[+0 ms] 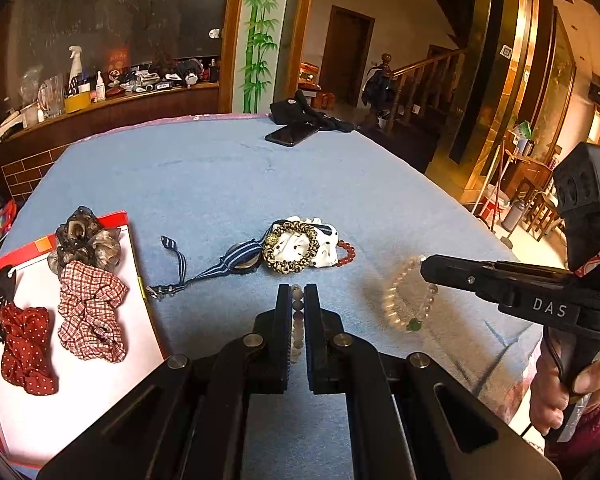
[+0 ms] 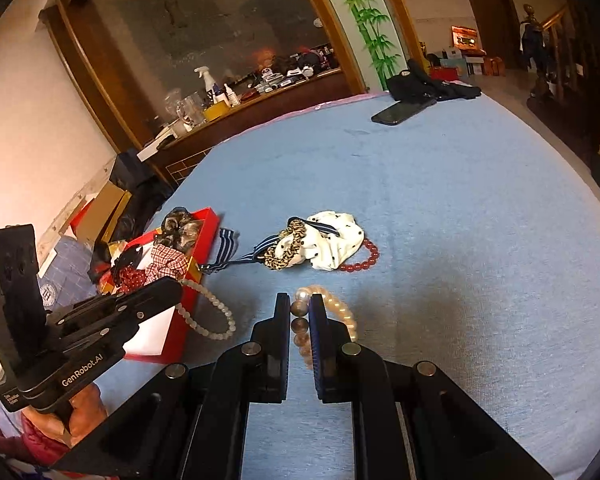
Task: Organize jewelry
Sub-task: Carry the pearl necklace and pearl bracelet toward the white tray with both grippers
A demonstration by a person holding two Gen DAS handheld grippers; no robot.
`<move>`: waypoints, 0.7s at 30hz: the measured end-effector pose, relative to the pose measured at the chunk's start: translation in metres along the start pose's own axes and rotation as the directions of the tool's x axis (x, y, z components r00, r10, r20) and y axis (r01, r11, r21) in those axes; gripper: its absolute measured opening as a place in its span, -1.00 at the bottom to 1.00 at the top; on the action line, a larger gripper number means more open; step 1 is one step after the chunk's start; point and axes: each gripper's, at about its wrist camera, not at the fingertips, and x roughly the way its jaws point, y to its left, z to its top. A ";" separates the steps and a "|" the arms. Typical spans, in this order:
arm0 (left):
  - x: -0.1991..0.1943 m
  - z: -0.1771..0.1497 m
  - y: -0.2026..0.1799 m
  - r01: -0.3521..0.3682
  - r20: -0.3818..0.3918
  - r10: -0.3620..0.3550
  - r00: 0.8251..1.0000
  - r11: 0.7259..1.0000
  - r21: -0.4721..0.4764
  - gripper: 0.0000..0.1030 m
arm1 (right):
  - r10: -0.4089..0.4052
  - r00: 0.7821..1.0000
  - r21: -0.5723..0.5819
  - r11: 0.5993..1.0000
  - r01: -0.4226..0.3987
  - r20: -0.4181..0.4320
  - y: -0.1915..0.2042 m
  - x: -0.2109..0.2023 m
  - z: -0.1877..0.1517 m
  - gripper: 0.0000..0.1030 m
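Right bracelet: a string of clear, peach-tinted glass beads with one small green charm [image 1: 414, 325], hanging off the blue cloth of the bench [image 1: 228, 176] from my right hand-held gripper [image 2: 300, 312], whose jaws are pinched on a couple of beads.
Left bracelet: a loop of milky white round beads [image 2: 216, 316], nipped in my left hand-held gripper [image 1: 298, 300], jaws closed tight on the strand, the rest drooping beside the red box.
Handling: both look light and limp, I'd say; hard, smooth beads on a soft cord, so they swing and could roll out of the pads.
Where to grip: across the strand between two beads, so the pads catch the cord and the beads lock either side; I'd avoid the charm.
Risk: glass beads may chip if dropped, and a hard tug might snap the cord.
Destination, likely: the shallow red-rimmed cardboard box with white floor [image 1: 140, 280], already holding a red-and-white checked fabric scrunchie [image 1: 90, 312] and a dark red dotted scrunchie [image 1: 26, 352].
Still loose on the cloth: a leopard-print braided hair tie [image 1: 290, 246], a white dotted scrunchie [image 1: 324, 252], a red bead bracelet [image 1: 348, 254].
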 end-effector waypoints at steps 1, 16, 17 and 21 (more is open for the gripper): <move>0.000 0.000 0.000 -0.002 0.002 0.002 1.000 1.000 0.001 -0.90 | 0.001 1.000 -0.001 1.000 -0.001 -0.002 0.001 0.001 0.000 -0.81; -0.011 -0.003 0.017 -0.014 0.028 0.015 0.999 0.999 -0.029 -0.90 | 0.018 1.000 -0.044 0.999 -0.019 -0.023 0.027 0.011 0.002 -0.81; -0.013 -0.003 0.019 -0.013 0.032 0.014 0.999 0.999 -0.032 -0.90 | 0.019 1.000 -0.048 0.999 -0.020 -0.024 0.028 0.011 0.002 -0.81; -0.020 -0.002 0.028 -0.015 0.050 0.017 0.999 0.999 -0.052 -0.90 | 0.025 0.999 -0.071 0.997 -0.028 -0.032 0.041 0.014 0.005 -0.81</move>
